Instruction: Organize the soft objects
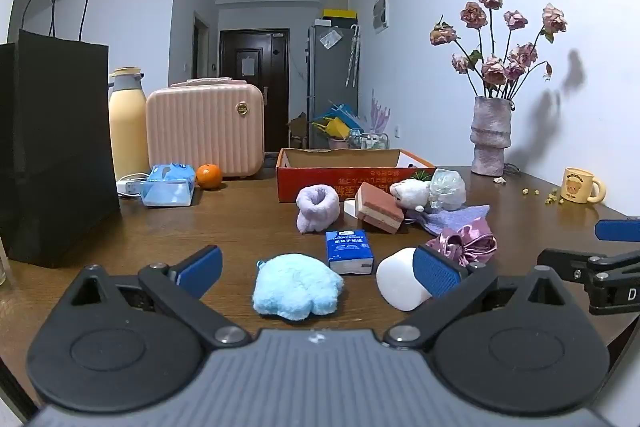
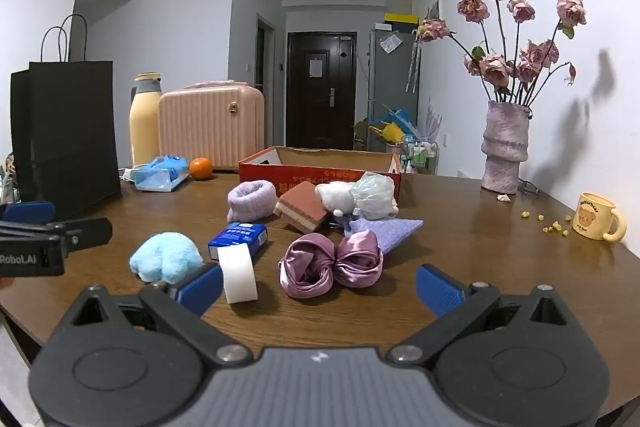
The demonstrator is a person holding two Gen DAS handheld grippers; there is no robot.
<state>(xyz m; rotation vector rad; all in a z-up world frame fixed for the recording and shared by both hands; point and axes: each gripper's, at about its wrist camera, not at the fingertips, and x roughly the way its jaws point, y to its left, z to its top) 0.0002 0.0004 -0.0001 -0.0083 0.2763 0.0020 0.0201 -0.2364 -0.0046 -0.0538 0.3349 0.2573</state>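
**Both grippers wide open over a table of soft things**

From where I stand, the brown wooden table (image 2: pixel 460 267) fills the room's near end. A black paper bag (image 1: pixel 56 147) stands tall at its left edge, with a pink ribbed case (image 1: pixel 204 129) and a yellow flask (image 1: pixel 127 123) behind it. A grey-pink vase (image 2: pixel 505 147) of dried roses sits at the far right by the wall. A red cardboard box (image 2: pixel 316 169) lies open at the middle back, nothing showing inside from this angle.

The left gripper (image 1: pixel 320 267) hangs low over the near edge, jaws spread as wide as they go, holding nothing; a fluffy blue plush (image 1: pixel 296 287) lies on the table between its fingers, untouched. The right gripper (image 2: pixel 320 287) is just as wide and also empty, with a pink satin scrunchie bow (image 2: pixel 332 263) on the table between its fingers.

Just in front of the box the soft things are heaped: a lilac fuzzy band (image 2: pixel 252 203), a brown-and-cream sponge block (image 2: pixel 304 211) leaning on a white plush toy (image 2: pixel 336 199), a crumpled clear bag (image 2: pixel 374 195), and a lilac cloth (image 2: pixel 386 229) under them. Nearer lie a blue tissue packet (image 2: pixel 238 237) and a white foam roll (image 2: pixel 238 275), touching.

At the left back sit a blue wipes pack (image 2: pixel 162 173) and an orange (image 2: pixel 200 168); at the right, a yellow bear mug (image 2: pixel 598 221).
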